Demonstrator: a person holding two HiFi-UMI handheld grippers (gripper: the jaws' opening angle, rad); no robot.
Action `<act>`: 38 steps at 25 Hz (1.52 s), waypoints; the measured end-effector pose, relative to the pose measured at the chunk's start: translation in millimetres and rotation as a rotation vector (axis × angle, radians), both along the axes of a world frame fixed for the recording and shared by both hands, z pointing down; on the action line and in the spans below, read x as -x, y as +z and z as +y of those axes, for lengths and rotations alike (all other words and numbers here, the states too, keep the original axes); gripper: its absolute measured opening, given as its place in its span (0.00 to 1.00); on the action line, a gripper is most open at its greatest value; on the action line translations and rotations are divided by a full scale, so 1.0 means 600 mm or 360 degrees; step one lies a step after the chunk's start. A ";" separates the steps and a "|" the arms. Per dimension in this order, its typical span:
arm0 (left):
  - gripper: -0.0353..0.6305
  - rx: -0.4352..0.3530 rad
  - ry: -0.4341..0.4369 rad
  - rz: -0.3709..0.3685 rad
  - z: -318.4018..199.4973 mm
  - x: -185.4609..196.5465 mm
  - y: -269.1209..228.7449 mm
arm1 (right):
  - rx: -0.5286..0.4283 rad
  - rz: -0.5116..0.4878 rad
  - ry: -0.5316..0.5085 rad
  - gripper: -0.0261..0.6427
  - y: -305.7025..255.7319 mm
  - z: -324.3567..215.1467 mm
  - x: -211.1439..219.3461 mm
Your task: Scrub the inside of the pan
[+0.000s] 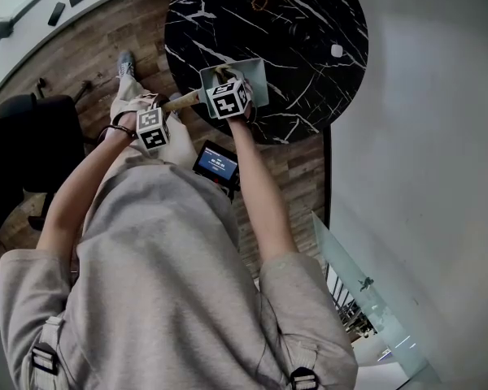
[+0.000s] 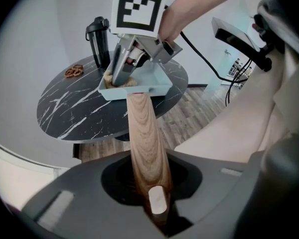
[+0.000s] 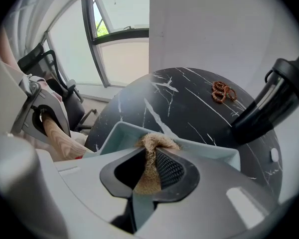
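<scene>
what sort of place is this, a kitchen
Likely an office or lounge corner, not a kitchen: a round black marble-look table, wood-plank floor, a black office chair and a big window.

Pale square pan [image 2: 160, 84], wooden handle [image 2: 144, 133], fibre scrubber [image 3: 149, 158] inside

Wood-grain handle [image 2: 145, 143], coarse fibre scrubber [image 3: 150, 156], glossy marble tabletop [image 2: 65, 108]

The pan [image 2: 159, 83] is pale teal, its handle [image 2: 144, 133] wood-grained, scrubber [image 3: 157, 142] tan, table [image 2: 74, 108] white-veined black
</scene>
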State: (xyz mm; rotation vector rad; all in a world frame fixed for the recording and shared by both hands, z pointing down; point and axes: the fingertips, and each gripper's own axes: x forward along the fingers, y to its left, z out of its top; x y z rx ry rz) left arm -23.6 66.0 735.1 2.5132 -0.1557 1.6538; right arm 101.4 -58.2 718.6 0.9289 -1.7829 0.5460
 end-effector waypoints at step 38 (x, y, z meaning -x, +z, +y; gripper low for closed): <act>0.12 0.0045 -0.0075 -0.0114 -0.003 0.006 0.007 | -0.0051 -0.0590 0.0358 0.15 -0.115 -0.027 -0.079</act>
